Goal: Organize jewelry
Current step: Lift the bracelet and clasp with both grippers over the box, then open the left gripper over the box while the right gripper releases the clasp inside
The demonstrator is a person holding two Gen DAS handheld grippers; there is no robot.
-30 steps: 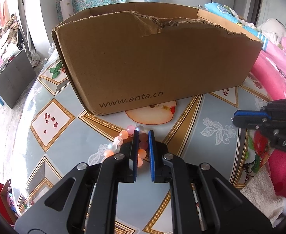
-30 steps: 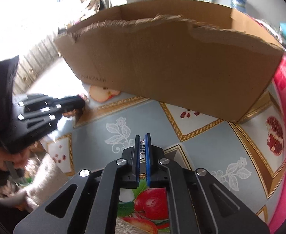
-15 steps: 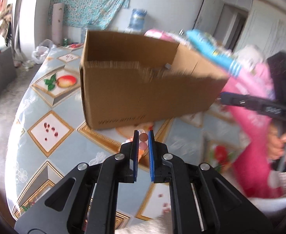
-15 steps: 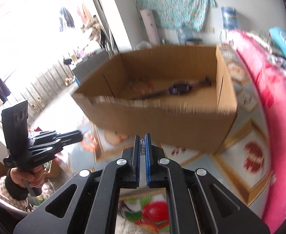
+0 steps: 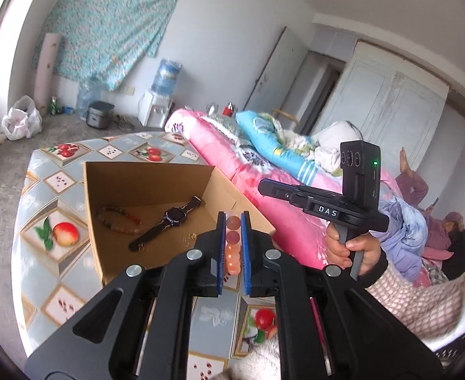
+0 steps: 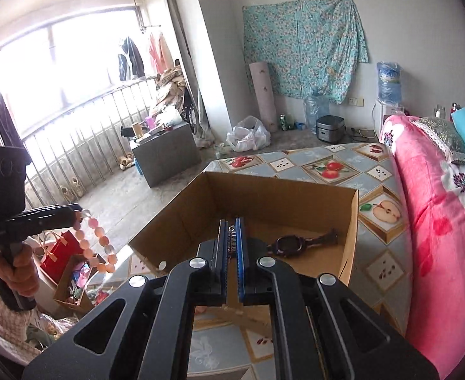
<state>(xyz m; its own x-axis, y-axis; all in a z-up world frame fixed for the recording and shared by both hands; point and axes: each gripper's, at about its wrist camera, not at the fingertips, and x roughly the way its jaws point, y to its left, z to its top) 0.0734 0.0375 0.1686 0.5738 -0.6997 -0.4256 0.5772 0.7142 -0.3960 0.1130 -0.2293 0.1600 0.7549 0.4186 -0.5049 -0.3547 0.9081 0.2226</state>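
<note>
While the left gripper point(image 5: 232, 240) clamps a bead bracelet point(image 5: 233, 247) and the right gripper point(image 6: 231, 242) pinches a small metal piece point(image 6: 231, 240), each should be carried over the box point(image 5: 169, 183) rim before release.

watch point(image 5: 165, 223) in box point(image 5: 150, 183), box on table point(image 5: 39, 272)

White walls point(image 6: 219, 31); teal floral cloth point(image 6: 305, 44) hung on far wall. Grey concrete floor point(image 6: 181, 177). Bright railed window point(image 6: 58, 72) at left. Pink bedding point(image 6: 438, 221) along table's point(image 6: 352, 164) right edge.
</note>
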